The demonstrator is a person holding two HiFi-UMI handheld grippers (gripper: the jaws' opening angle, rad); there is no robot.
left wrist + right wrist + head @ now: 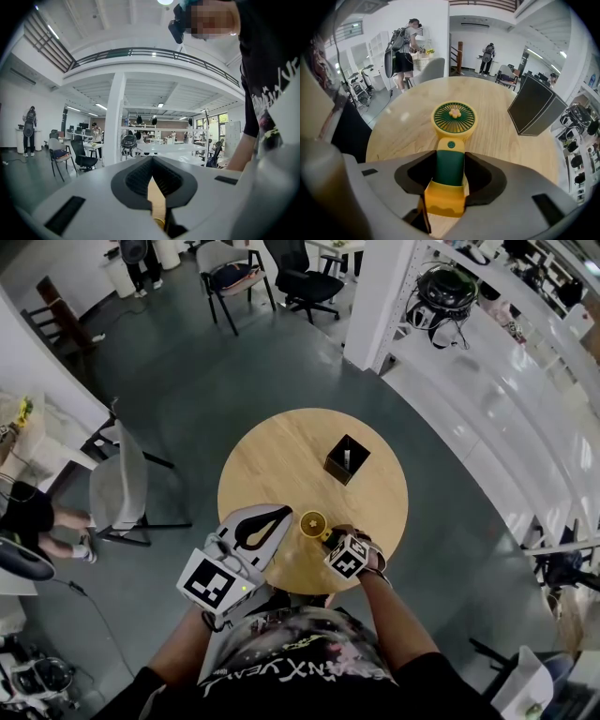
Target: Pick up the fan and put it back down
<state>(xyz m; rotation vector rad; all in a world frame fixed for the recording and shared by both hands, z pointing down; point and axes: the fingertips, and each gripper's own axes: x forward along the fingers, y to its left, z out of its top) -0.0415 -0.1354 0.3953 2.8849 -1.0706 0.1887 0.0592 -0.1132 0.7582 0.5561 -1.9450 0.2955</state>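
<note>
A small yellow and green hand fan point(313, 522) lies on the round wooden table point(281, 451) near its front edge. In the right gripper view its round grille point(454, 119) points away from me, and its green handle point(449, 168) runs back between the jaws. My right gripper point(449, 171) is tilted steeply down, and its dark pads press on both sides of the handle. In the head view the right gripper point(325, 534) sits just right of the fan head. My left gripper point(275, 513) hovers level at the table's front left, shut and empty point(152, 161).
A black open-topped box point(346, 458) point(536, 111) stands on the table beyond the fan to the right. A grey chair point(120, 486) is left of the table. A white pillar point(380, 296) and long white shelving point(506, 409) are to the right. People stand far off.
</note>
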